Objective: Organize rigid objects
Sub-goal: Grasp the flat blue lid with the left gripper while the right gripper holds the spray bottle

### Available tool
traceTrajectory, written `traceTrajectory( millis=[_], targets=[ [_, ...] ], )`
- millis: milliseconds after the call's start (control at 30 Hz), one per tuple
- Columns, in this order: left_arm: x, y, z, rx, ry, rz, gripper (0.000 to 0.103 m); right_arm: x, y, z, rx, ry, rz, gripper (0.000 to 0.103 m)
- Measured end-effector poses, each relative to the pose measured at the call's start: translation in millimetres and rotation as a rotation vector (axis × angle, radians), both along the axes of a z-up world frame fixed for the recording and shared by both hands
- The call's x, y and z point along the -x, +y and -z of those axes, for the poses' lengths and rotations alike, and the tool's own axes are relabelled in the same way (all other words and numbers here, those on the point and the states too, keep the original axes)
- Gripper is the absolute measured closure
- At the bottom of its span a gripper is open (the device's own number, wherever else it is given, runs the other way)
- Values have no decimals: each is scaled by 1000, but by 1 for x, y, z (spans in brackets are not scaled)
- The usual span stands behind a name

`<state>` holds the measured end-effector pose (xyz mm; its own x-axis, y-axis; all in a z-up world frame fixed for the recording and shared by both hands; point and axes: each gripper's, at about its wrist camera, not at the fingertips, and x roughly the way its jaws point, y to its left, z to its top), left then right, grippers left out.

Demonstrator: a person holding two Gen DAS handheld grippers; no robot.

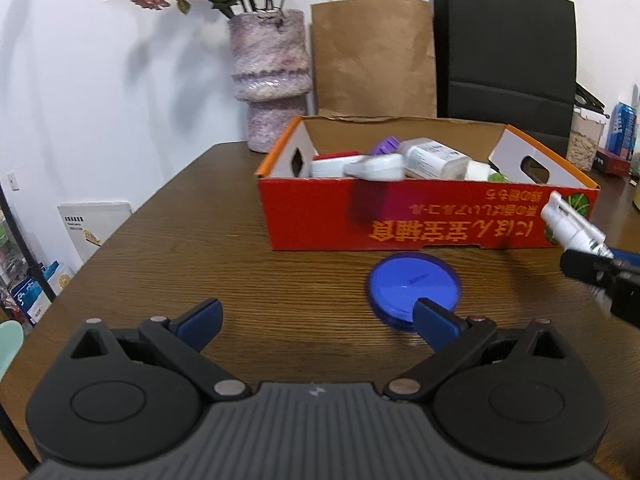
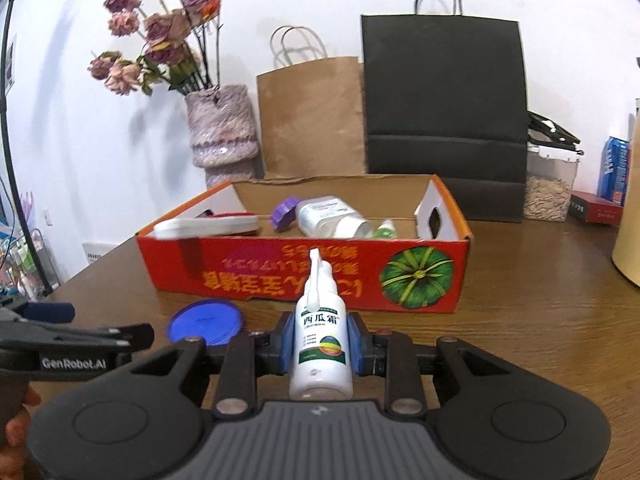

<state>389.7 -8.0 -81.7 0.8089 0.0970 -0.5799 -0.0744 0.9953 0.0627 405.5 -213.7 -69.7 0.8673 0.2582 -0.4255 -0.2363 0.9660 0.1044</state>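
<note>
A red cardboard box (image 1: 320,220) (image 2: 280,276) stands open on the brown table and holds several white bottles and a purple cap. My right gripper (image 2: 322,340) is shut on a white spray bottle (image 2: 322,336), nozzle pointing at the box's front wall; the bottle also shows at the right edge of the left wrist view (image 1: 572,228). A blue round lid (image 1: 414,290) (image 2: 206,320) lies flat on the table in front of the box. My left gripper (image 1: 320,318) is open and empty, its right fingertip over the lid's near edge.
A purple vase (image 1: 272,80) with dried flowers, a brown paper bag (image 1: 372,52) and a black paper bag (image 1: 504,44) stand behind the box. A clear jar of seeds (image 2: 548,184) and a blue can (image 2: 614,168) stand at the back right.
</note>
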Motion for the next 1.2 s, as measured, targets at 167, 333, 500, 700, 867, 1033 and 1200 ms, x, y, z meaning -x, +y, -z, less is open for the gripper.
traceTrajectory(
  millis=[167, 333, 500, 700, 867, 1033, 1200],
  targets=[
    [-9, -16, 5, -12, 22, 22, 0, -4, -15, -1, -8, -17, 19, 77],
    [-23, -28, 10, -17, 46, 24, 0, -11, -26, 1, -5, -16, 29, 77],
    [-35, -35, 14, -19, 63, 18, 0, -17, -35, 2, -5, -15, 44, 77],
    [-47, -41, 18, -20, 81, 17, 0, -21, -39, 4, 1, -12, 41, 77],
    [-55, -46, 19, -20, 92, 23, 0, -24, -41, 5, 4, -12, 40, 77],
    [-60, -52, 19, -20, 93, 38, 0, -25, -42, 5, 4, -12, 40, 77],
    [-62, -54, 18, -12, 84, 42, 0, -25, -42, 4, 4, -12, 40, 77]
  ],
)
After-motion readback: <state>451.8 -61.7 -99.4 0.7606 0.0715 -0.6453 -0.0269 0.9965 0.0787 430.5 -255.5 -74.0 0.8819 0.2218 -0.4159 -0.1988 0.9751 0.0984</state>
